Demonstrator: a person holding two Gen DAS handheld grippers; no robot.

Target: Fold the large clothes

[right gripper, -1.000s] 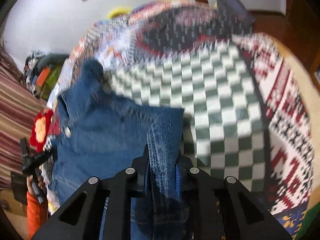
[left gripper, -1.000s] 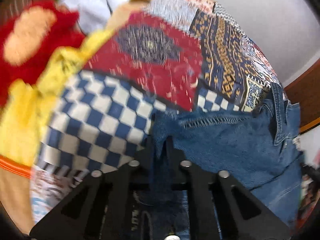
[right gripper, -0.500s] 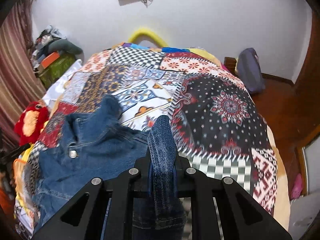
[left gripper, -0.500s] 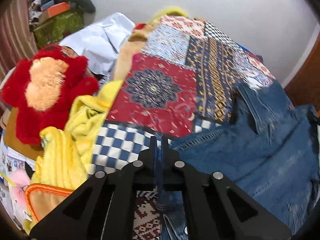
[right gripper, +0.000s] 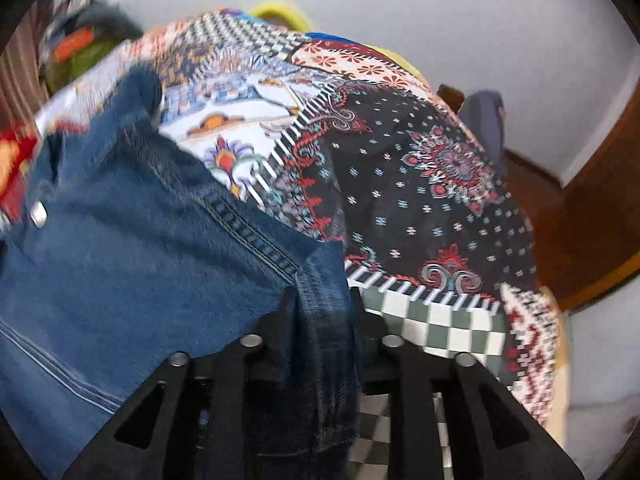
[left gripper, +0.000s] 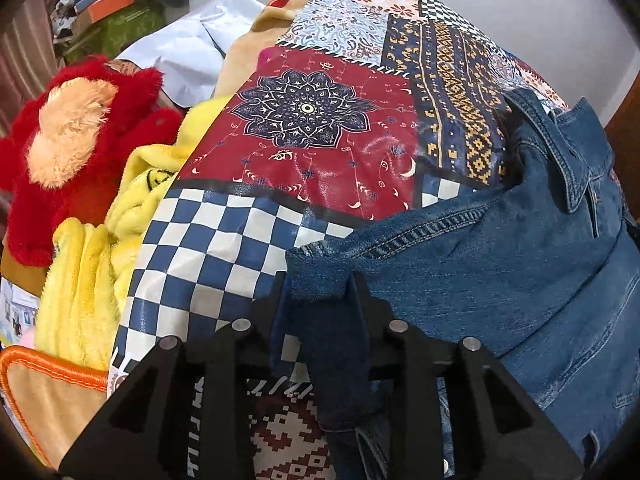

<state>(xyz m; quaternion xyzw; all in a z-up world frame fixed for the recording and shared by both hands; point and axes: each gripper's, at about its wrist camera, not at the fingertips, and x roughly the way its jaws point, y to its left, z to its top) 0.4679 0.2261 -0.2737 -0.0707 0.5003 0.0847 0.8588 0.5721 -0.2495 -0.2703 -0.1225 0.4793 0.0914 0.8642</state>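
Denim jacket [left gripper: 500, 264]: heavy blue denim with contrast topstitching, pointed collar and a metal snap button [right gripper: 39, 213]. It lies crumpled on the bed, over a patchwork bedspread [left gripper: 320, 128] of smooth printed cloth: red mandala panel, blue-and-white checks, navy-and-gold geometric strip. In the left wrist view the jacket fills the 3 to 5 o'clock part; in the right wrist view it fills 8 to 10 o'clock.

Left gripper [left gripper: 318, 284]: black fingers partly spread and opening, a folded denim edge between them and hanging down toward 6 o'clock. Whether the pads press on the cloth I cannot tell.

Right gripper [right gripper: 320, 300]: fingers partly spread and opening, a thick seamed fold of denim between them. View is motion-blurred; pad contact unclear.

At 9 o'clock in the left view: a red plush toy [left gripper: 76, 148] with a peach centre, shaggy pile, beside a fluffy yellow blanket [left gripper: 92, 280].
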